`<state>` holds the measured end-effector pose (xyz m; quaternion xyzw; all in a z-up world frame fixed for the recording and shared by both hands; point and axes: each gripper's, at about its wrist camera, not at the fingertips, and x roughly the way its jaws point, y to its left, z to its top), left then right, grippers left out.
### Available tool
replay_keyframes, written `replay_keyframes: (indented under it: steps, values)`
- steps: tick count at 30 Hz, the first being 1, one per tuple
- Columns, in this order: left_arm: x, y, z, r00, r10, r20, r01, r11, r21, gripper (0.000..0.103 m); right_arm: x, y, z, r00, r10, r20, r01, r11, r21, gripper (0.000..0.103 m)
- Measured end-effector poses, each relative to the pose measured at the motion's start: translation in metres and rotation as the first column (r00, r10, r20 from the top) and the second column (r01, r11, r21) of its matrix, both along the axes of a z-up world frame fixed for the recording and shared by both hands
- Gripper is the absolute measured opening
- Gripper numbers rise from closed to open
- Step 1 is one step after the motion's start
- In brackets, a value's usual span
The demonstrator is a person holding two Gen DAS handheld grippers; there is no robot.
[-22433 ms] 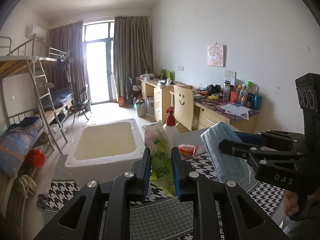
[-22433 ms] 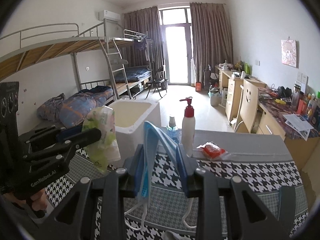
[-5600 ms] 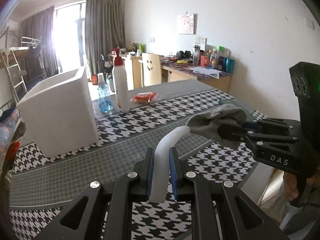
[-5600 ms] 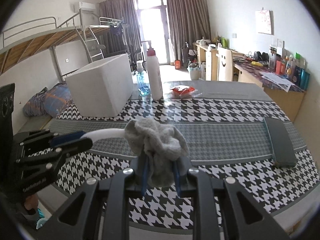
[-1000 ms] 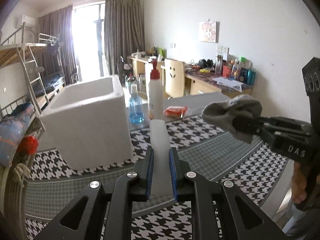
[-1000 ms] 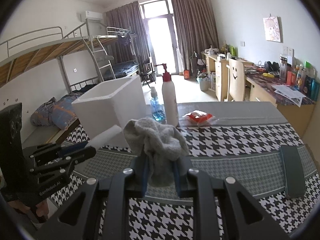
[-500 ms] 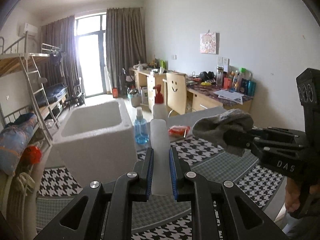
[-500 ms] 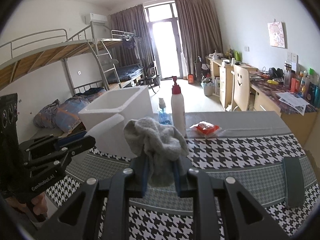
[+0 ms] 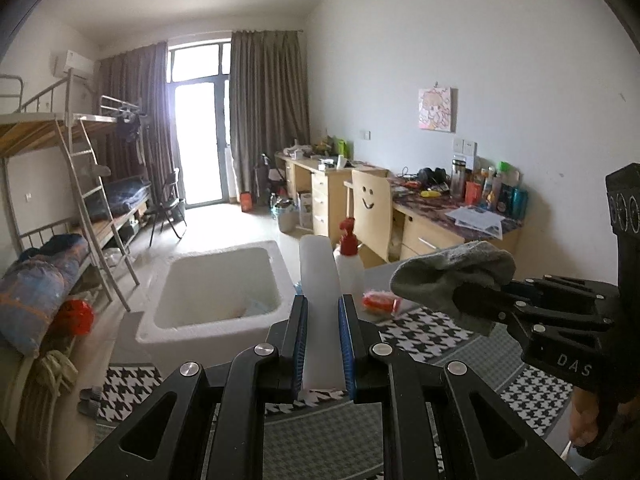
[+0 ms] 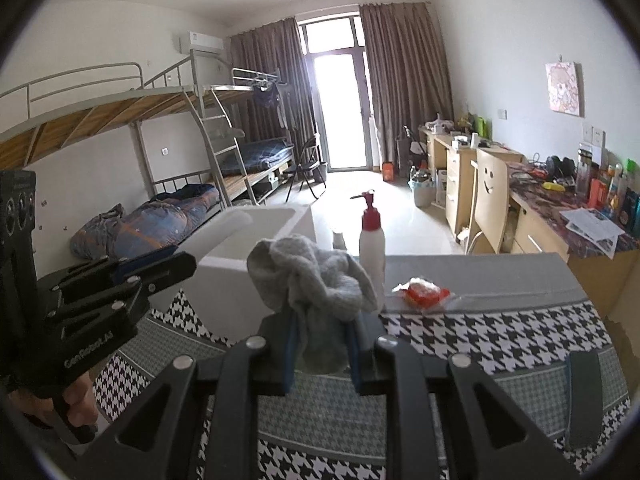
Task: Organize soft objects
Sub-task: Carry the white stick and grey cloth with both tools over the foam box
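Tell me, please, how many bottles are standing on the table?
2: a white pump bottle with a red top behind the grey sock, and a smaller bottle just left of it, mostly hidden. Others may be hidden.

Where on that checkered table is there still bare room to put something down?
The widest bare patch of the houndstooth tablecloth lies between the red snack packet and the dark flat case. It is crowded by the white foam box, where the red-capped white pump bottle stands.

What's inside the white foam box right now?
In the white foam box, the left wrist view shows something pale blue in the near right corner. The near wall hides the rest of the floor.
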<state>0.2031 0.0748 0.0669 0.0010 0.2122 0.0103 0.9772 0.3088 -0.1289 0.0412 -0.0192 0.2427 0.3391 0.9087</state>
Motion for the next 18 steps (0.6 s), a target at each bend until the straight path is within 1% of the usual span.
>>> replay_keyframes:
  steps: [10, 18]
  values:
    - [0.012, 0.008, 0.013, 0.999, 0.03, 0.027, -0.03, 0.999, 0.015, 0.017, 0.013, 0.018, 0.012, 1.0, 0.015, 0.019, -0.014, 1.0, -0.014, 0.025]
    - [0.028, 0.021, 0.019, 0.995, 0.085, 0.055, -0.087, 0.996, 0.031, 0.017, 0.024, 0.036, 0.015, 0.999, 0.029, 0.027, -0.029, 0.999, -0.025, 0.025]
